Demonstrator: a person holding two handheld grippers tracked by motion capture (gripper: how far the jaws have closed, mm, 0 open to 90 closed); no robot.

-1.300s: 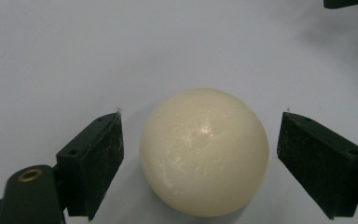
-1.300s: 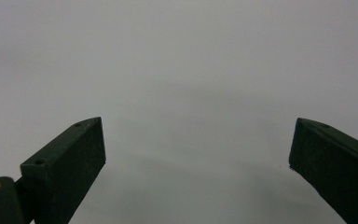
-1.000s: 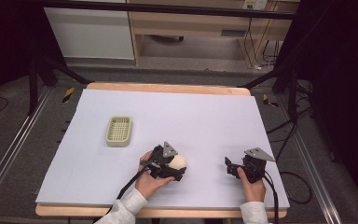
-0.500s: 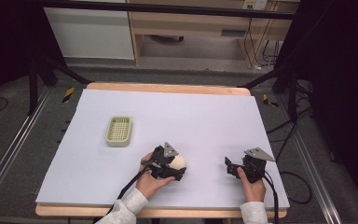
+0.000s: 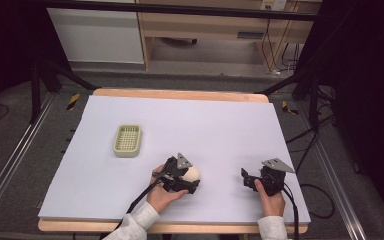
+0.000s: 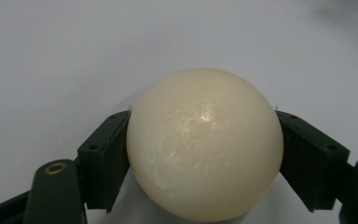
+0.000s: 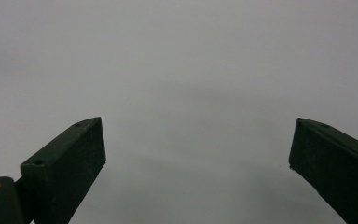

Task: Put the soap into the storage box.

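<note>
A cream-white ball (image 5: 192, 174) (image 6: 204, 144) rests near the front of the white table sheet. My left gripper (image 5: 189, 181) (image 6: 204, 161) is shut on it, both jaws pressed against its sides. To the right, near the front edge, my right gripper (image 5: 246, 180) (image 7: 198, 154) stands open with its jaws wide apart over bare sheet and nothing between them. A small pale-green slatted tray (image 5: 127, 140) lies at the left middle of the sheet, well apart from both grippers.
The white sheet (image 5: 220, 125) covers a wooden tabletop whose edge (image 5: 180, 94) shows at the back. Cables trail from both grippers toward the front. Dark stands and floor cables flank the table on both sides.
</note>
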